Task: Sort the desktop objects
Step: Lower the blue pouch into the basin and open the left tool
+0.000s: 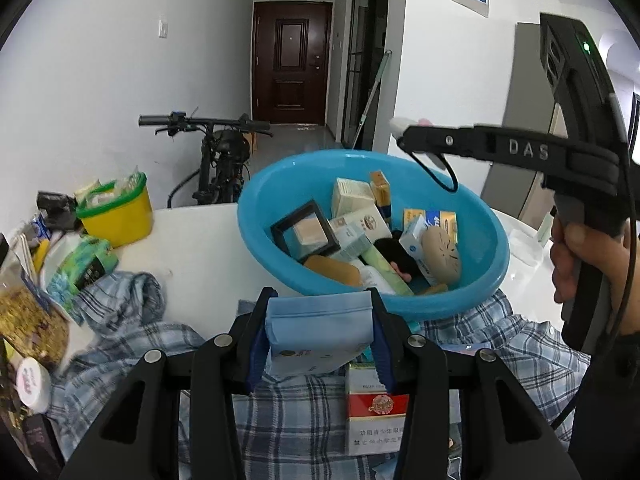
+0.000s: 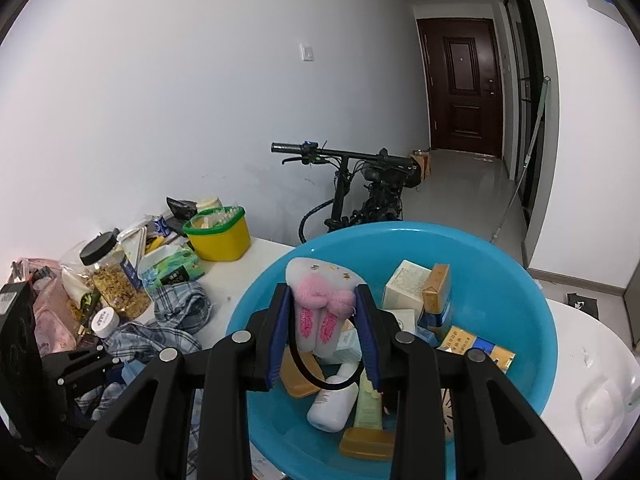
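I had the right claw [image 2: 322, 332] clamped on a small grey plush toy with a pink bow [image 2: 320, 300], its black loop [image 2: 316, 376] dangling beneath, and I held it directly over the blue basin [image 2: 532, 320]. I judged that a release there would drop it among what the basin already held: cardboard boxes [image 2: 406, 288], a white bottle [image 2: 334, 404] and a pale green tube [image 2: 368, 400]. The basin served as my landmark and, as far as I could judge, as the collecting place for the loose things on the desk [image 1: 200, 240].

My left claw [image 1: 320, 336] gripped a light blue pouch [image 1: 320, 320] just in front of the basin's near rim, above the plaid shirt [image 1: 280, 412] spread on the desk. I held it short of the rim, probably to leave room for the right claw, which showed in the left camera hanging over the basin's far right side.

Still outside the basin lay a red and white cigarette pack [image 1: 376, 408] on the shirt below the left claw. To the basin's left sat a yellow tub with a green rim [image 2: 218, 234], a green tissue pack [image 2: 172, 270] and a jar with a black lid [image 2: 116, 280]. Those looked like the remaining work, so the sorting seemed well under way but unfinished.
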{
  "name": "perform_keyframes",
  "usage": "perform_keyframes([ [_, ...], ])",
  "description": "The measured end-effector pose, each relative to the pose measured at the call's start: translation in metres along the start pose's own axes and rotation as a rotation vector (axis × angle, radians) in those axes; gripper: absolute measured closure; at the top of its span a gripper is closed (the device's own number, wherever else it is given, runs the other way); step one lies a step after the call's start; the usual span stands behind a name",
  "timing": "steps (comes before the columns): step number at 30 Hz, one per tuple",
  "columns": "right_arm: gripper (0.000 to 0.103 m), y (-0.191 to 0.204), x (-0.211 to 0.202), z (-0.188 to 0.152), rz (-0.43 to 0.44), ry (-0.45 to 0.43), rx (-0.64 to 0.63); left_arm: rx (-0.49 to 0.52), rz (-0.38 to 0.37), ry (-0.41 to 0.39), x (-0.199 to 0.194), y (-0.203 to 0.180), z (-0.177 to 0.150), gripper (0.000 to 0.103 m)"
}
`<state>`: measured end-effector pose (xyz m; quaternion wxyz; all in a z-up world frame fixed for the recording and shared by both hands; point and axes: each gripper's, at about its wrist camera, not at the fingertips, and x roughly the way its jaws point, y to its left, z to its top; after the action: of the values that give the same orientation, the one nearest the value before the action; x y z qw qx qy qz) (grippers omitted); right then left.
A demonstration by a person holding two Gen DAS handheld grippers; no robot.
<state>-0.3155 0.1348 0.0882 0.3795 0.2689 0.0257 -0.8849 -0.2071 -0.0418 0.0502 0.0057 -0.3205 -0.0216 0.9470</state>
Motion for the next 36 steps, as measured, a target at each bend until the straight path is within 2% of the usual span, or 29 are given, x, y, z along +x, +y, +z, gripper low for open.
perform_keyframes([
  [10,0.072,-0.004,-0.007,0.001,0.055,-0.027,0.026,0.047,0.006,-0.11,-0.033,-0.005,0.058,0.057],
  [14,0.072,-0.008,-0.013,0.002,0.046,-0.039,0.035,0.056,0.011,-0.149,-0.028,-0.007,0.088,0.057],
  [19,0.072,-0.019,-0.016,0.002,0.033,-0.05,0.057,0.077,-0.005,-0.151,-0.005,-0.017,0.109,0.057],
  [28,0.072,-0.026,-0.004,0.0,0.004,-0.028,0.069,0.096,-0.038,-0.063,0.059,-0.023,0.103,0.057],
  [36,0.072,-0.025,0.003,-0.003,-0.011,-0.003,0.061,0.089,-0.027,-0.04,0.071,-0.017,0.097,0.057],
])
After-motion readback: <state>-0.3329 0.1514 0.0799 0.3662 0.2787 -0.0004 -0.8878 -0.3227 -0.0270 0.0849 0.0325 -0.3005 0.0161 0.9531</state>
